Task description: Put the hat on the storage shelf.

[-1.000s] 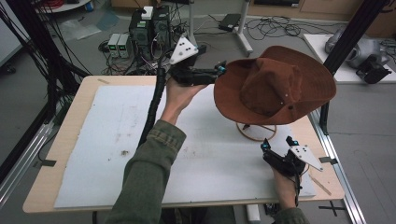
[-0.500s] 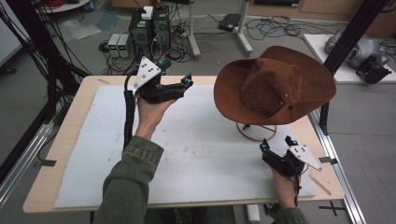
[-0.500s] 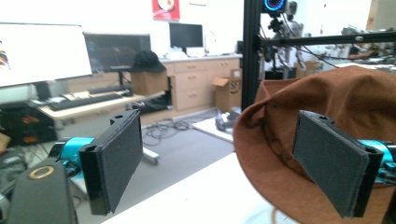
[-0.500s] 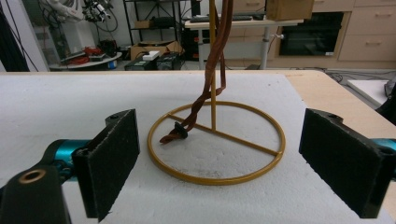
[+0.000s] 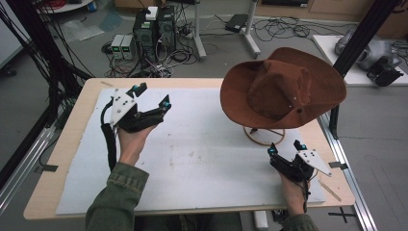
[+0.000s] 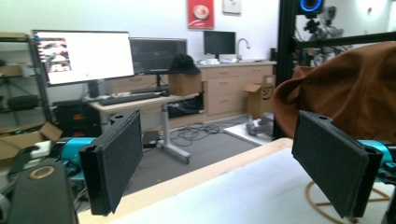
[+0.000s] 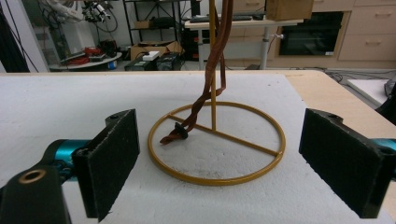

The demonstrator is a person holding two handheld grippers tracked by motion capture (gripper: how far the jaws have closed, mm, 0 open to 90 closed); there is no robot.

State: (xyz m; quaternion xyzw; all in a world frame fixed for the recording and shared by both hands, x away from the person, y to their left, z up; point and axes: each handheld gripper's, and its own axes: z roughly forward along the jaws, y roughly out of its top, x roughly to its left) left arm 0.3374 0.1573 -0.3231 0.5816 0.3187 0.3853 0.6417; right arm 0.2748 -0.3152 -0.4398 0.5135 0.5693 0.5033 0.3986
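Note:
A brown wide-brimmed hat (image 5: 281,89) hangs on a gold wire stand (image 5: 263,135) at the table's right side. In the right gripper view the stand's ring base (image 7: 215,177) lies just ahead, and the hat's brown cord (image 7: 205,93) dangles onto it. My left gripper (image 5: 150,94) is held above the white mat at the left, open and empty, well clear of the hat (image 6: 345,88). My right gripper (image 5: 284,147) rests low near the front right, open and empty, pointing at the stand's base.
The white mat (image 5: 202,154) covers most of the wooden table (image 5: 62,144). Computers and cables (image 5: 154,33) sit on the floor beyond the far edge. A black frame post (image 5: 346,57) stands at the right, behind the hat.
My left gripper has let go of the hat's brim and drawn back to the left over the mat, now open. The hat stays on its stand. The right gripper has not moved.

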